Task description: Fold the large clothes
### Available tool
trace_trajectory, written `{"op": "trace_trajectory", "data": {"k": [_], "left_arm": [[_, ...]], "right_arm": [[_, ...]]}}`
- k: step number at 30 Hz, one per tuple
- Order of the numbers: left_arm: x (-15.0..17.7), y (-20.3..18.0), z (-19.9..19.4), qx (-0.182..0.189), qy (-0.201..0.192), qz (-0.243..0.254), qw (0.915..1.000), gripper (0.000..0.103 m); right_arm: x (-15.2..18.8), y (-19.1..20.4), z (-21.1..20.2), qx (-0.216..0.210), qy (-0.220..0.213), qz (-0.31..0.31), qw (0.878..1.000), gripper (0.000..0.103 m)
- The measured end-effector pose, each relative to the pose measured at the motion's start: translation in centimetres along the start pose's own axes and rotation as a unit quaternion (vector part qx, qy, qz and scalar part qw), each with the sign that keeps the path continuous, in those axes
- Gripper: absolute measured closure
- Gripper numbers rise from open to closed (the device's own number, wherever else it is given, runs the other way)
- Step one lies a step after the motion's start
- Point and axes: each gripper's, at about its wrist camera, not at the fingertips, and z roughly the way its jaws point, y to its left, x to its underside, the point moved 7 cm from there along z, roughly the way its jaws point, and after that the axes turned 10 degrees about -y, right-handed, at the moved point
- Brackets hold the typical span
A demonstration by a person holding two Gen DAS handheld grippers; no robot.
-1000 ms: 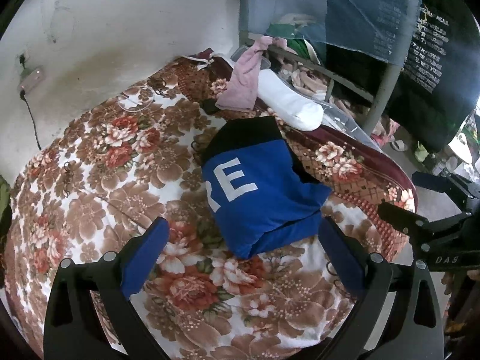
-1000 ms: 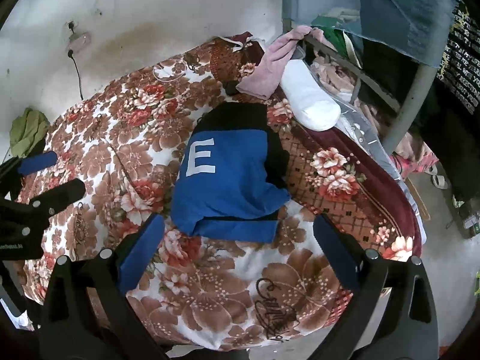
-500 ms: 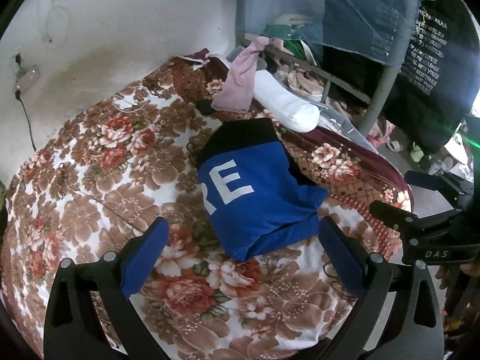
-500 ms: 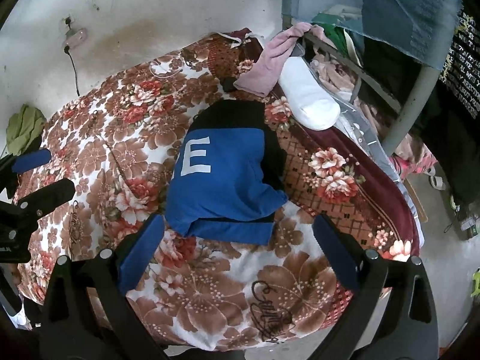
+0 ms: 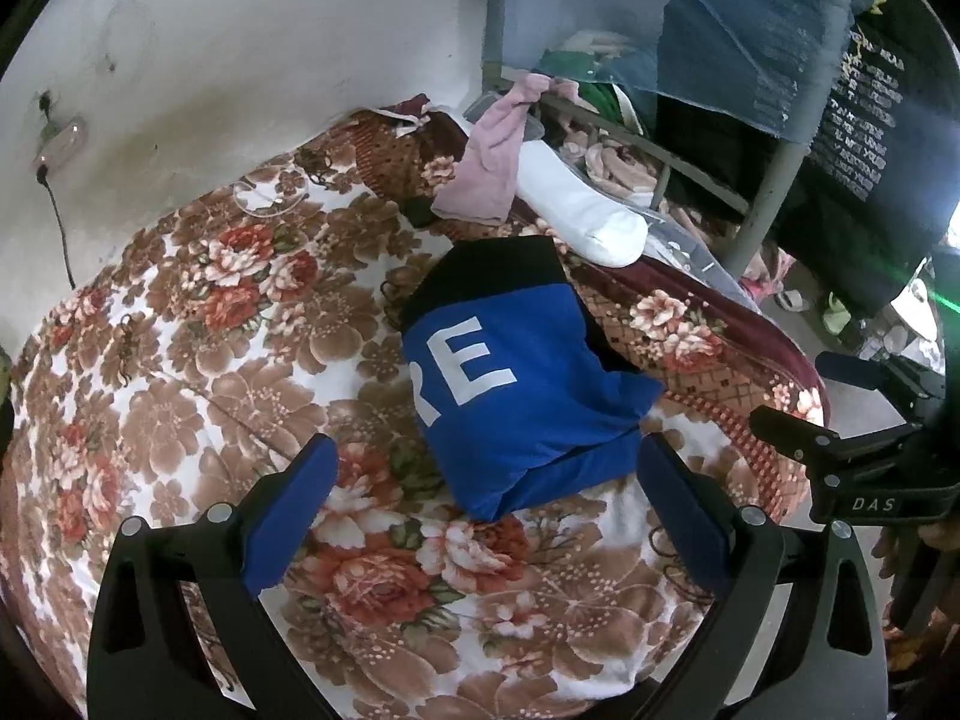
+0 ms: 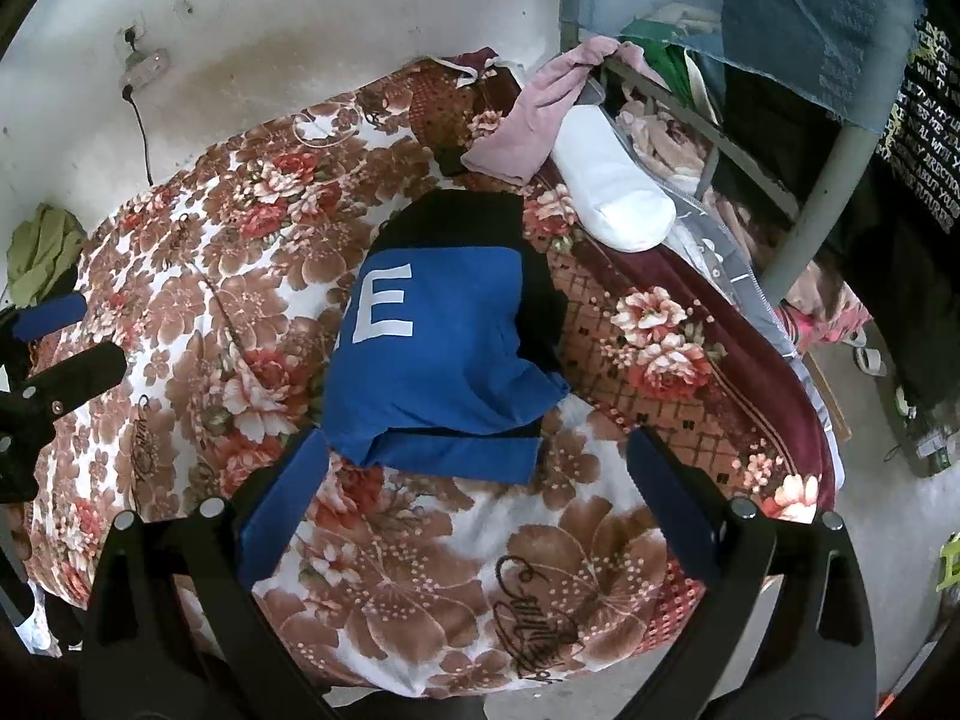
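A blue and black garment with white letters [image 5: 516, 378] [image 6: 444, 336] lies folded into a compact rectangle on the floral bedspread [image 5: 198, 354] [image 6: 240, 276]. My left gripper [image 5: 486, 498] hovers open just short of its near edge, nothing between its blue pads [image 5: 288, 510]. My right gripper [image 6: 474, 492] also stands open above the garment's near edge, empty. Each gripper shows in the other's view: the right one [image 5: 840, 414] at the right edge, the left one [image 6: 48, 348] at the left edge.
A pink cloth [image 5: 498, 174] and a white bolster [image 5: 588, 216] lie at the bed's far corner against a metal frame [image 5: 768, 204] hung with clothes. A wall socket and cord [image 6: 141, 78] are on the wall. A green cloth [image 6: 42, 252] sits at left.
Both grippers have drifted slightly; the folded garment stays put on the bed. Jaws remain open throughout.
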Motion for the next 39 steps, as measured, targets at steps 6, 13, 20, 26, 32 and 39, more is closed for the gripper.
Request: {"op": "trace_trajectory", "data": {"k": [6, 13, 20, 26, 32, 39], "left_arm": [[-0.1, 0.5, 0.0, -0.001, -0.001, -0.005, 1.0000, 0.006], [-0.3, 0.3, -0.3, -0.003, -0.001, 0.002, 1.0000, 0.006], [-0.4, 0.0, -0.3, -0.001, 0.000, 0.005, 1.0000, 0.006], [-0.5, -0.1, -0.5, 0.002, -0.003, 0.010, 0.9999, 0.006], [-0.5, 0.1, -0.6, -0.004, -0.004, 0.006, 1.0000, 0.005], [-1.2, 0.0, -0.9, -0.002, -0.012, 0.017, 0.9998, 0.006]], "right_arm": [[0.1, -0.1, 0.1, 0.002, 0.000, -0.004, 1.000, 0.005], [-0.1, -0.3, 0.1, 0.001, 0.000, -0.007, 1.000, 0.005], [-0.2, -0.2, 0.0, 0.002, -0.002, -0.006, 1.000, 0.005], [-0.3, -0.3, 0.1, 0.002, -0.001, -0.007, 1.000, 0.005], [-0.2, -0.2, 0.0, 0.001, -0.001, -0.007, 1.000, 0.005], [0.3, -0.2, 0.0, 0.003, 0.005, -0.012, 1.000, 0.005]]}}
